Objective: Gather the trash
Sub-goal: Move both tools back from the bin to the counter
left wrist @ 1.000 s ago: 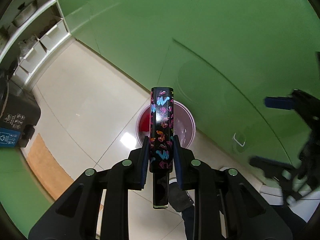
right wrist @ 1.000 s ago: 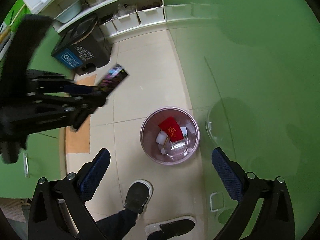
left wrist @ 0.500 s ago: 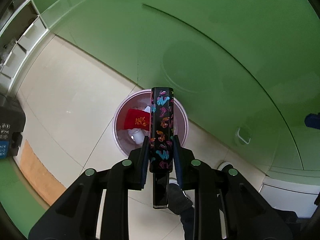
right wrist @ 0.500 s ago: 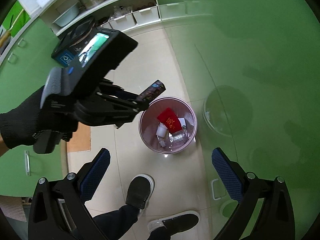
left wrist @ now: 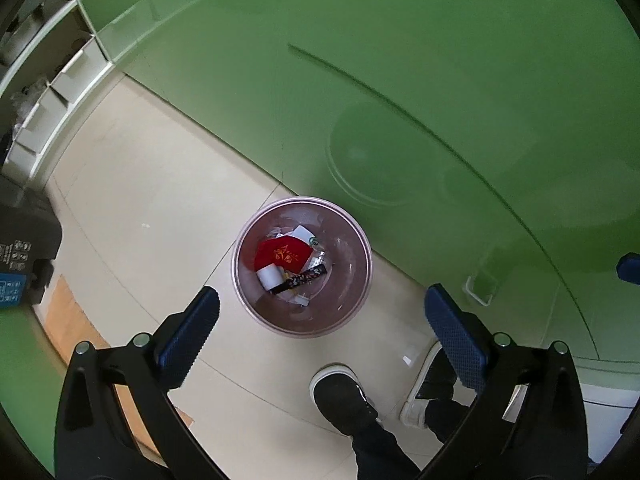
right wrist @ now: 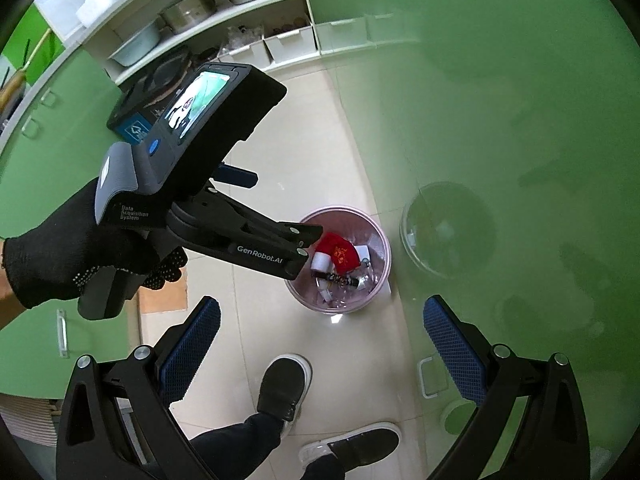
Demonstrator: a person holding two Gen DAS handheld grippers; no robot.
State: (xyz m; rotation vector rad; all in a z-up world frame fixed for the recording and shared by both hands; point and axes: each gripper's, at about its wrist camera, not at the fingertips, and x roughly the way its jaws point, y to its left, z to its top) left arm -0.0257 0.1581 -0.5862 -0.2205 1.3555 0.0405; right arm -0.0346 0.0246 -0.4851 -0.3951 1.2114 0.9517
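Note:
A pink see-through trash bin (left wrist: 360, 300) stands on the tiled floor beside the green table. In it the black box with coloured patterns (left wrist: 302, 278) lies slantwise on a red packet (left wrist: 282, 256), a white roll (left wrist: 269, 276) and a clear bottle. My left gripper (left wrist: 320, 300) hangs above the bin, jaws opening wide with nothing between them. In the right wrist view a black-gloved hand (right wrist: 60, 256) holds that gripper over the bin (right wrist: 384, 240), with the box (right wrist: 338, 278) inside. My right gripper (right wrist: 322, 308) is open and empty, nearer than the bin.
The person's dark shoes (left wrist: 344, 396) stand just in front of the bin. A dark waste bin with a blue label (left wrist: 20, 268) and a cardboard sheet (left wrist: 72, 320) are at the left. Shelves with pots (right wrist: 192, 12) line the far wall. The green table (right wrist: 500, 120) fills the right.
The left gripper, shut on the patterned box before, has come over the bin and opened. The box has dropped into the bin. The right gripper stays open.

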